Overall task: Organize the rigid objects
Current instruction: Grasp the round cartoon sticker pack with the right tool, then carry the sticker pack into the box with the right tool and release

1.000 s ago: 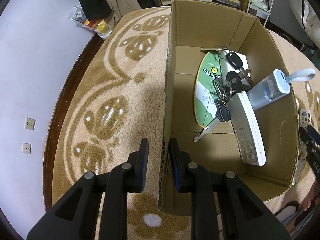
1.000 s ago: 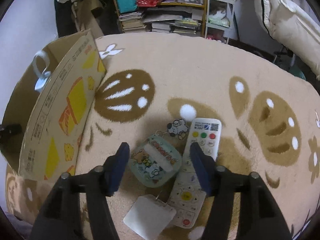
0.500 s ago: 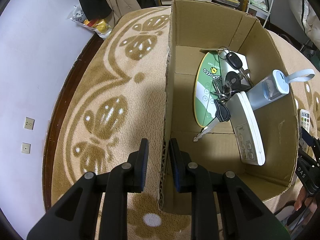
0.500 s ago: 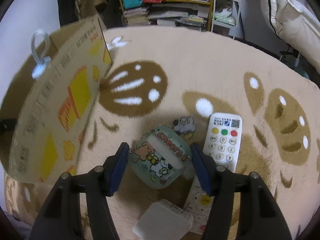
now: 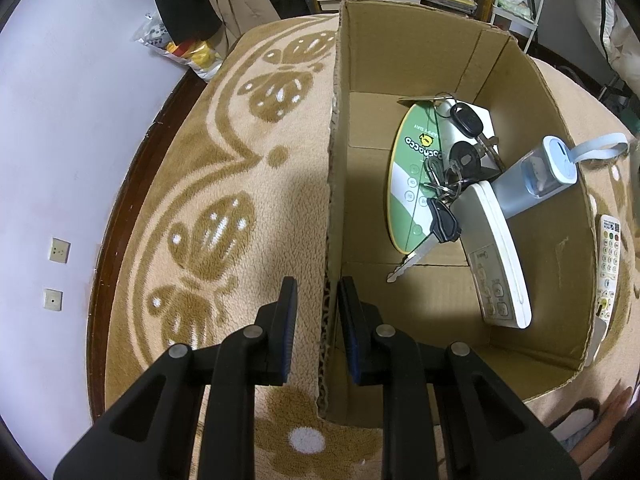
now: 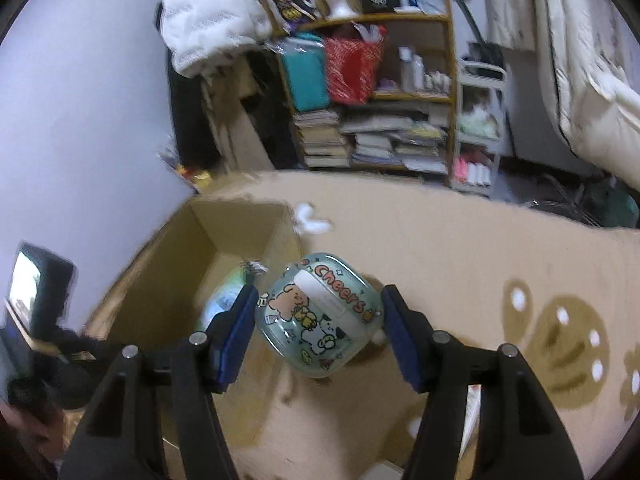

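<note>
My left gripper (image 5: 318, 306) is shut on the near left wall of the open cardboard box (image 5: 332, 184) that stands on the rug. Inside the box lie a green oval card (image 5: 412, 184), a bunch of keys (image 5: 448, 184), a white remote (image 5: 500, 256) and a clear bottle with a blue cap (image 5: 536, 176). My right gripper (image 6: 318, 330) is shut on a clear round case printed "Cheers" (image 6: 320, 312) and holds it in the air, beside the box (image 6: 224, 264).
A white remote (image 5: 610, 252) with coloured buttons lies on the beige patterned rug (image 5: 224, 216) right of the box. A bookshelf (image 6: 372, 92) full of books and bags stands at the back. A white wall (image 5: 52, 128) runs on the left.
My right gripper closed on the Cheers case, lifted it off the rug and carried it left toward the box. My left gripper has kept its hold on the box wall.
</note>
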{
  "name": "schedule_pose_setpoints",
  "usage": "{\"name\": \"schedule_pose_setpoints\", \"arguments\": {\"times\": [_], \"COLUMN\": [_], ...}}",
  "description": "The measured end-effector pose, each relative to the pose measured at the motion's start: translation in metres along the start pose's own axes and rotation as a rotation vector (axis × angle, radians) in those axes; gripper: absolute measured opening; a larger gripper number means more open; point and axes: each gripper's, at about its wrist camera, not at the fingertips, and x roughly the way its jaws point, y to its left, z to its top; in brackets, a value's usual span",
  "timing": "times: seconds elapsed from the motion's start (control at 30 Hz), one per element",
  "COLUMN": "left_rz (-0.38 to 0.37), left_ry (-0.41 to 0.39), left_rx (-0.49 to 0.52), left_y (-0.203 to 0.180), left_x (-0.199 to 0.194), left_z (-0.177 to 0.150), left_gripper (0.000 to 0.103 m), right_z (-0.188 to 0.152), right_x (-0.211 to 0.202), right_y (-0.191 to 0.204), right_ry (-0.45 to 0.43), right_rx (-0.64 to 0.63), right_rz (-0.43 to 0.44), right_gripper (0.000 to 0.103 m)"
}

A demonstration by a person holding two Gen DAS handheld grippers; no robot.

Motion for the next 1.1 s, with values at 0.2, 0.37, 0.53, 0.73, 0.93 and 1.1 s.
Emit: {"name": "schedule_pose_setpoints", "arguments": {"times": [0.2, 0.37, 0.53, 0.73, 0.93, 1.1], "left_rz": [0.006, 0.010, 0.020, 0.026, 0.050, 0.050], "left_ry": [0.000, -0.001, -0.002, -0.003, -0.002, -0.003], "left_rx": [-0.001, 0.002, 0.008, 0.011, 0.021, 0.019], "left_y": [-0.001, -0.002, -0.004, -0.006, -0.009, -0.009], "left_x": [0.001, 0.001, 0.003, 0.005, 0.006, 0.007], "left_z": [0.000, 0.001, 0.002, 0.004, 0.004, 0.004], "left_gripper": [0.020, 0.020, 0.020, 0.020, 0.019, 0.020], "right_z": [0.024, 0.023, 0.019, 0.021, 0.011, -0.010], "right_x": [0.017, 0.037, 0.043, 0.031, 0.003, -0.015], "right_y": [0.044, 0.056, 0.058, 0.046, 0.029, 0.000], "right_ry": [-0.037, -0.036, -0.021, -0.049, -0.037, -0.020], "right_rx": [-0.074, -0.078, -0.097, -0.046, -0.088, -0.088], "right_rz": [0.082, 0.145, 0.150, 0.185, 0.115, 0.036], "right_gripper": [0.066, 0.067, 0.067, 0.067, 0.079, 0.086]}}
